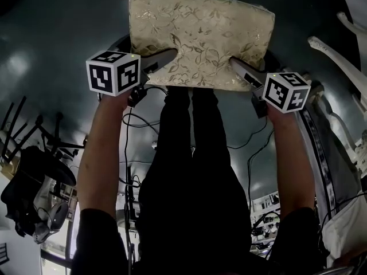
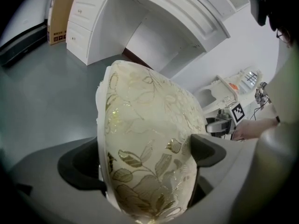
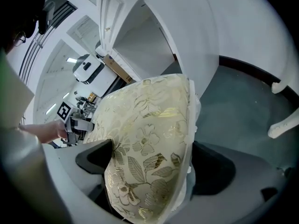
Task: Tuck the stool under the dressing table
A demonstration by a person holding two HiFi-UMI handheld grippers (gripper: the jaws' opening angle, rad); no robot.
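The stool's seat (image 1: pixel 200 36), a cream cushion with gold flowers, lies at the top of the head view over the dark floor. My left gripper (image 1: pixel 166 59) is shut on its near left edge and my right gripper (image 1: pixel 238 66) on its near right edge. In the left gripper view the cushion (image 2: pixel 149 125) fills the gap between both dark pads (image 2: pixel 208 150), which press into it. The right gripper view shows the same cushion (image 3: pixel 149 134) wedged between its pads (image 3: pixel 96 155). The white dressing table (image 2: pixel 154 13) stands beyond, its knee opening (image 2: pixel 147 43) facing the stool. The stool's legs are hidden.
A cardboard box (image 2: pixel 58 13) stands left of the table's drawers. Curved white furniture legs (image 1: pixel 335 56) rise at the right. A black stand and bag (image 1: pixel 34 176) sit at the left. Cables (image 1: pixel 135 125) trail on the floor by the person's legs (image 1: pixel 192 153).
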